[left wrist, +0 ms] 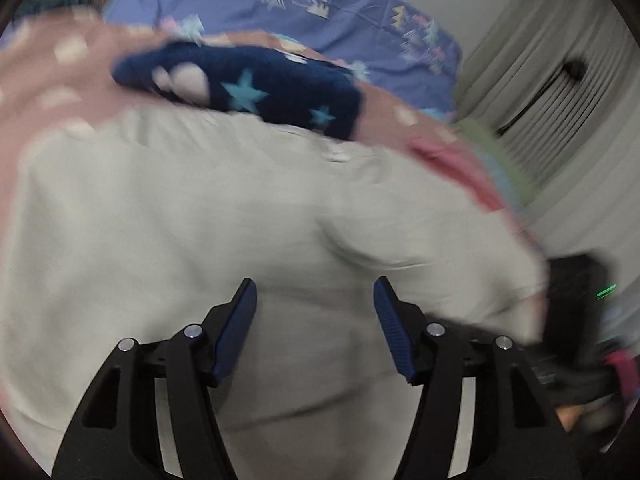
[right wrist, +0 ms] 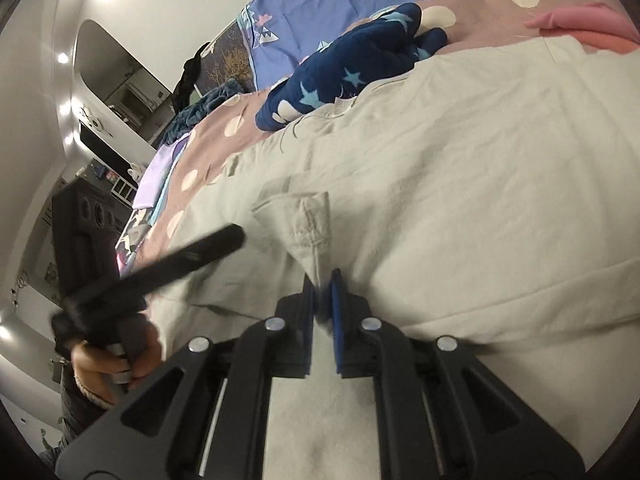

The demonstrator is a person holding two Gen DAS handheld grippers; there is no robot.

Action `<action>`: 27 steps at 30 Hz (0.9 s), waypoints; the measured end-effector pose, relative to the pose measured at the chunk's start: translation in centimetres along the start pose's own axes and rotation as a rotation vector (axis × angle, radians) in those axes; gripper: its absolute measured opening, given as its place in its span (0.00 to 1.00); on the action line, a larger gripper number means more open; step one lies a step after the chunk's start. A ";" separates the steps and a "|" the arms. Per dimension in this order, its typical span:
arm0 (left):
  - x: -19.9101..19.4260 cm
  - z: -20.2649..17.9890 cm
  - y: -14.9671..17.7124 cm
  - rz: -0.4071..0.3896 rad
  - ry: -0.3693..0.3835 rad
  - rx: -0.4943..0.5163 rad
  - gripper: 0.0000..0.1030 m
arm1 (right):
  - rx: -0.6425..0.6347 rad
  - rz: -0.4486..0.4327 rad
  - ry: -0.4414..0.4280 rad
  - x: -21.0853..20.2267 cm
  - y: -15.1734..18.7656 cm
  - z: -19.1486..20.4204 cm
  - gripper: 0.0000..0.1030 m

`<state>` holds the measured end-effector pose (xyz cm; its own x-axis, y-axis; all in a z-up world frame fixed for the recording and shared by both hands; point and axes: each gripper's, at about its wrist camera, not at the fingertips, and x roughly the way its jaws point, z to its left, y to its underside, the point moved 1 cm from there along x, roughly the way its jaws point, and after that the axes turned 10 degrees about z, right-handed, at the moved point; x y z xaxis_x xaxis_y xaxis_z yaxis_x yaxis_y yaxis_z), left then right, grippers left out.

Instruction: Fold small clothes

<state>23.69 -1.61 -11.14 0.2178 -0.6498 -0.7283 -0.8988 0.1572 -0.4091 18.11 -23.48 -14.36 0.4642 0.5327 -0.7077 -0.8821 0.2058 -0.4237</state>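
We note the pale shirt (right wrist: pixel 460 168) spread on the bed (right wrist: pixel 280 52): soft, light, limp. Right tool (right wrist: pixel 323 284) pinches its cuff; left tool (left wrist: pixel 315 300) released, empty. Best gripped at hems.

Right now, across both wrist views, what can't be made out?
- Beige garment: its type; both views cut its edges off.
- Left wrist view: motion blur smears the navy star-print garment and pink cloth.
- Right gripper: the pinched fold's depth, hidden between the jaws.
- Room items, right wrist view's left edge: too small.
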 end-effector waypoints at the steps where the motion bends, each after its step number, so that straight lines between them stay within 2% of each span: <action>1: 0.1 -0.2 -0.2 0.015 0.076 -0.034 0.61 | -0.004 -0.003 0.003 0.0 0.0 0.3 0.08; 2: 0.3 -0.5 -0.5 0.029 0.123 -0.057 0.67 | -0.007 -0.006 0.006 0.1 0.0 0.3 0.08; 4: 1.2 -1.3 -1.2 0.056 0.138 -0.082 0.78 | -0.010 -0.008 0.009 0.1 0.4 0.1 0.08; 8: 3.9 -2.3 -2.5 0.102 0.068 -0.130 0.76 | -0.023 -0.013 0.025 -0.4 0.7 0.4 0.08; 9: 4.3 -2.6 -2.8 0.101 0.051 -0.131 0.70 | -0.026 -0.014 0.028 -0.4 0.8 0.4 0.08; 10: 4.6 -2.9 -3.1 0.097 0.026 -0.118 0.35 | -0.026 -0.015 0.027 -0.5 0.8 0.4 0.08; 11: 5.0 -3.2 -3.3 0.117 0.008 -0.108 0.05 | -0.026 -0.015 0.023 -0.5 0.9 0.4 0.10; 13: 5.2 -3.5 -3.8 0.122 0.008 -0.129 0.04 | -0.029 -0.012 0.025 -1.1 1.0 0.5 0.11; 15: 4.2 -4.9 -4.7 0.095 0.004 -0.095 0.03 | -0.039 -0.025 0.021 -2.5 1.4 0.8 0.15; 16: 3.2 -5.9 -5.3 0.068 0.014 -0.071 0.03 | -0.044 -0.048 0.025 -3.6 1.7 0.8 0.22; 17: 2.1 -6.7 -5.9 0.043 0.030 -0.048 0.03 | -0.045 -0.064 0.036 -4.1 1.8 0.7 0.24; 20: -1.3 -9.6 -7.8 -0.034 0.080 0.013 0.03 | -0.021 -0.164 0.116 -7.1 2.5 -0.6 0.23; 22: -3.8 -11.9 -8.7 -0.106 0.085 0.083 0.03 | 0.013 -0.199 0.159 -8.1 3.0 -1.9 0.26; 25: -6.6 -13.9 -9.1 -0.165 0.070 0.161 0.03 | 0.081 -0.186 0.194 -8.4 3.4 -3.8 0.26; 27: -7.8 -14.1 -8.8 -0.179 0.052 0.175 0.03 | 0.171 -0.182 0.160 -8.6 3.4 -5.5 0.17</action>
<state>24.58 -8.40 5.92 0.3438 -0.7158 -0.6078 -0.7672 0.1591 -0.6213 11.55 -31.93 -12.81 0.6104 0.3412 -0.7149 -0.7778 0.4288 -0.4595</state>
